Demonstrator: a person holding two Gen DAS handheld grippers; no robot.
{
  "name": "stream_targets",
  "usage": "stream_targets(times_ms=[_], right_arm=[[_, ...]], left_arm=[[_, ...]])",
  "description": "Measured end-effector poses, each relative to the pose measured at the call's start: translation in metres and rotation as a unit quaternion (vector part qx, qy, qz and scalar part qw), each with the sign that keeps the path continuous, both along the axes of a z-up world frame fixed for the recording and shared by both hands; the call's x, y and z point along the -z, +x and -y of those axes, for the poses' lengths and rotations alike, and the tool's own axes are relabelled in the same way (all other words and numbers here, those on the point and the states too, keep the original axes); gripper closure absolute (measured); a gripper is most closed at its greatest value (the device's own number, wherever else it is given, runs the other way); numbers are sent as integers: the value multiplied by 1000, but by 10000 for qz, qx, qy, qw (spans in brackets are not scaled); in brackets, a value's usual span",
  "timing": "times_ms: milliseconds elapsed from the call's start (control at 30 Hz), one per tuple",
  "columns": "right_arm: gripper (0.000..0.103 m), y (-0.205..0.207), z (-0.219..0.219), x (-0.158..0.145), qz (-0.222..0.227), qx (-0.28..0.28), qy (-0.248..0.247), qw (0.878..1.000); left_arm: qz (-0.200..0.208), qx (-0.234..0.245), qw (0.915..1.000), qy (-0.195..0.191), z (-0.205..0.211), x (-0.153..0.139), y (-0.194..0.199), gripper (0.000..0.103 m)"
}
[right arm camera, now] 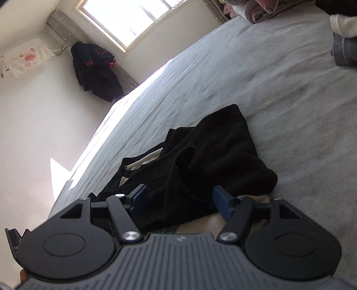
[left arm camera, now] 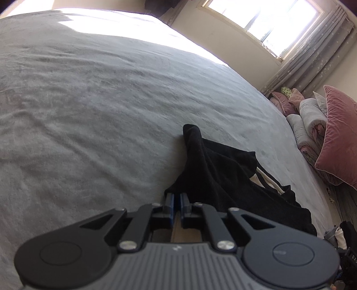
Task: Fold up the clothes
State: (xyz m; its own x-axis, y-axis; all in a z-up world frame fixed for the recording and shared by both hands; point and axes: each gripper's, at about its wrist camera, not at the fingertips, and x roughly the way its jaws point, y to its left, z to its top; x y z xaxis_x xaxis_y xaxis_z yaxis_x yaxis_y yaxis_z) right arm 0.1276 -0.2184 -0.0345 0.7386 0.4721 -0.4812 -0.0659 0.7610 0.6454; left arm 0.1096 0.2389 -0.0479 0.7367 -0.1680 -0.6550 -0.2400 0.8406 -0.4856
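Observation:
A crumpled black garment [left arm camera: 223,174] with a pale lining lies on the grey bed cover [left arm camera: 89,111]. In the left wrist view my left gripper [left arm camera: 177,197] is shut, its blue pads pinching the near edge of the cloth. In the right wrist view the same black garment [right arm camera: 212,151] lies bunched on the bed cover [right arm camera: 290,111]. My right gripper [right arm camera: 179,196] stands open over its near folds. Cloth lies between the blue pads [right arm camera: 222,200], which do not press on it.
Pink pillows [left arm camera: 339,138] and a rolled quilt [left arm camera: 308,120] lie at the bed's right end, under a curtained window [left arm camera: 267,20]. A grey knit piece [right arm camera: 343,49] and a white one [right arm camera: 343,22] rest on the bed. A dark coat [right arm camera: 96,71] hangs in the corner.

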Motion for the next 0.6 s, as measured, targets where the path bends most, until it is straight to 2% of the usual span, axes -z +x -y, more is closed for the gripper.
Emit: stream_targets(times_ms=[67, 233, 267, 300, 333, 400, 500, 600], right_arm=[[33, 7, 1, -9, 79, 121, -53, 9999], [35, 28, -13, -8, -134, 77, -486, 9987], [38, 31, -18, -7, -96, 31, -623, 9980], [51, 34, -23, -8, -63, -14, -771, 9970], [70, 36, -29, -9, -59, -56, -988, 9951], [94, 39, -43, -15, -16, -88, -1505, 9886], [94, 39, -60, -34, 472, -115, -2157, 9753], [94, 37, -68, -61, 1007, -158, -2325, 9672]], left_arm=[[7, -24, 10000, -19, 0, 0, 1, 99], [30, -63, 10000, -16, 2, 0, 2, 99], [43, -77, 10000, -29, 2, 0, 1, 99], [61, -86, 9999, -33, 2, 0, 1, 99], [79, -93, 9999, -36, 3, 0, 1, 99], [130, -124, 9998, -48, 2, 0, 0, 99], [361, -266, 9989, -127, -2, -5, -4, 99], [704, -366, 9965, -251, -6, -10, -8, 99]])
